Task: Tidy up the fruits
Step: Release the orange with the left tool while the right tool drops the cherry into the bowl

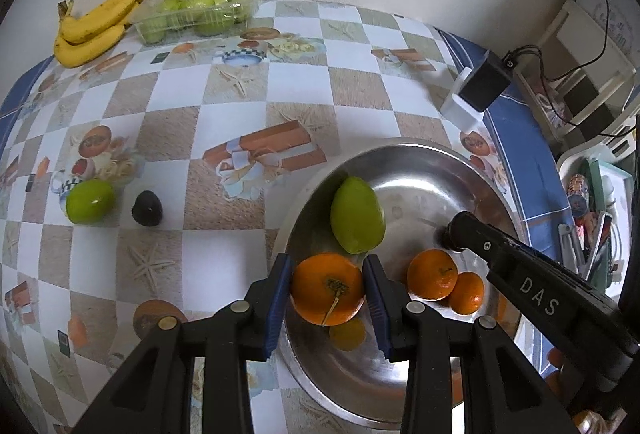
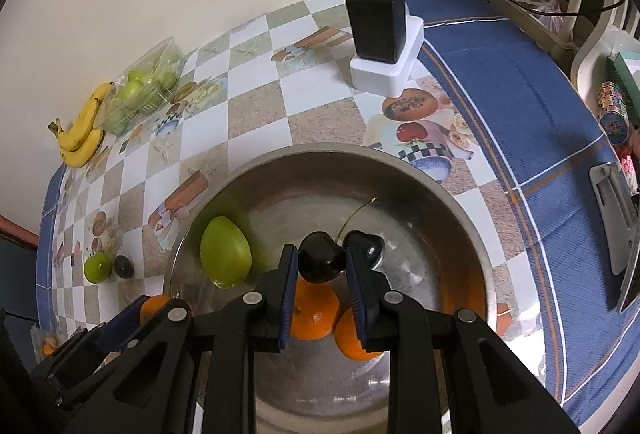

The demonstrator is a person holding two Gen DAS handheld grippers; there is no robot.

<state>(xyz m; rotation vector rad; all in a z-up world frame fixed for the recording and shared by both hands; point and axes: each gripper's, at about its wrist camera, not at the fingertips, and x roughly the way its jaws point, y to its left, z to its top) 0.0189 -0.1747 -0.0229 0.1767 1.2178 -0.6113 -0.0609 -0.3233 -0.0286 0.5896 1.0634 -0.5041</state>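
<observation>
Left wrist view: left gripper (image 1: 326, 292) jaws clamped an orange (image 1: 327, 288) over the steel bowl (image 1: 424, 162), right gripper (image 2: 322, 264) jaws pinched a dark cherry (image 2: 320, 260) above two mandarins (image 2: 314, 312), green mango (image 2: 225, 250) in bowl, bananas (image 1: 94, 26) far across desk (image 1: 280, 86).

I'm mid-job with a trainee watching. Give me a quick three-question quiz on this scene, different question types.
1. True or false: the left claw is clamped on an orange.
2. What does the right claw hold? A) a banana B) a dark cherry C) a green fruit
3. Fill in: both claws hang over the metal ____.

Key: 1 true. 2 B, the dark cherry. 3 bowl.
</observation>
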